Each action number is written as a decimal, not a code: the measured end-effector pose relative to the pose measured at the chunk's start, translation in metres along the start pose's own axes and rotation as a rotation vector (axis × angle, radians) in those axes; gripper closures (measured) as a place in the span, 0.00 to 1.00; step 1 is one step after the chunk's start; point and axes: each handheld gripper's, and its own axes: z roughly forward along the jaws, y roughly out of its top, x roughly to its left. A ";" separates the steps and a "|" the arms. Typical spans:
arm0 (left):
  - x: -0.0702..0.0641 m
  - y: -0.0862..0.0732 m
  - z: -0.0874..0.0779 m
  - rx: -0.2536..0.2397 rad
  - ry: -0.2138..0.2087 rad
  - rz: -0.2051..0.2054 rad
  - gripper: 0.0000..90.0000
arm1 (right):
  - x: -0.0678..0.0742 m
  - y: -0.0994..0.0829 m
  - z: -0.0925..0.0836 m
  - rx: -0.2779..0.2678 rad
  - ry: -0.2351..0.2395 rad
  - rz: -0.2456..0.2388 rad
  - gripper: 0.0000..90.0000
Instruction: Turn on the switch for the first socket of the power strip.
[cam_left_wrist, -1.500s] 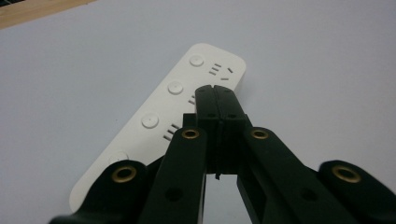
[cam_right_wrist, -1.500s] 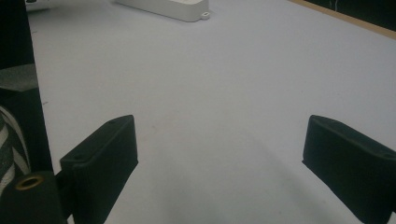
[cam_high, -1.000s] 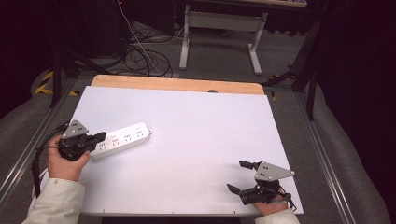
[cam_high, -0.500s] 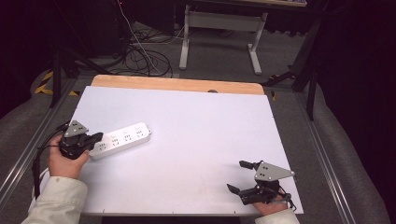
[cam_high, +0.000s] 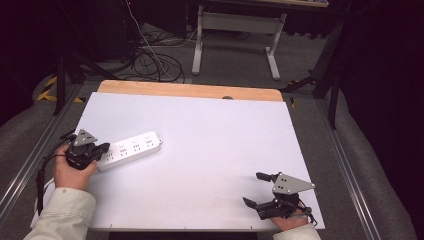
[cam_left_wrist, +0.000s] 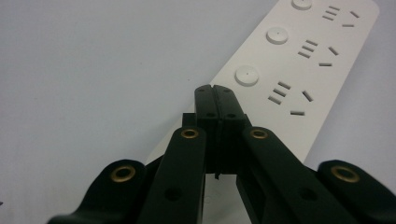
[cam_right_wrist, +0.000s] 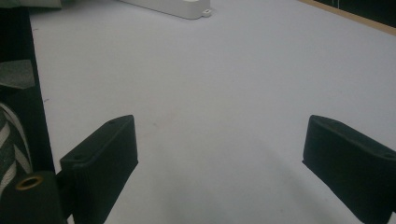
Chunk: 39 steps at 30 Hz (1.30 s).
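- The left gripper (cam_high: 95, 150) sits at about nine o'clock on the table. A second ago it was in almost the same spot, and it has only slid a tiny bit.
- Its two black jaws are pressed tight together, with nothing between them. In the left gripper view the joined tips (cam_left_wrist: 215, 100) rest on or just above the near end of the long white plastic power strip (cam_left_wrist: 299, 70); whether they touch it is hard to tell.
- The strip has not moved either. It lies flat on the big white table top (cam_high: 210, 145), going from the left gripper toward two o'clock, with its far end nearer the middle of the table.
- That likely means the person is pushing or poking the strip with shut tips, maybe at one of its round buttons, and not picking it up. The job looks like it is only starting.
- The left hand (cam_high: 67, 172) is wrapped around the gripper from behind, and the pale sleeve (cam_high: 60, 212) comes in from seven o'clock. The gripper points along the strip.
- The right gripper (cam_high: 260, 192) waits at about five o'clock, well apart from the strip. It has stayed put since a second ago.
- Its jaws are spread wide over bare table, and they hold nothing. The strip's end (cam_right_wrist: 173, 7) shows far off in the right gripper view.
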 end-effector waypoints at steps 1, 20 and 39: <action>0.000 0.000 0.000 -0.001 0.001 -0.001 1.00 | 0.000 0.000 0.000 -0.001 0.000 0.001 0.12; 0.001 -0.006 0.002 -0.035 0.006 -0.014 1.00 | -0.001 -0.001 0.000 0.003 0.000 0.009 0.12; 0.000 -0.010 0.004 -0.055 0.004 -0.059 1.00 | 0.000 -0.001 0.000 0.005 -0.001 0.004 0.12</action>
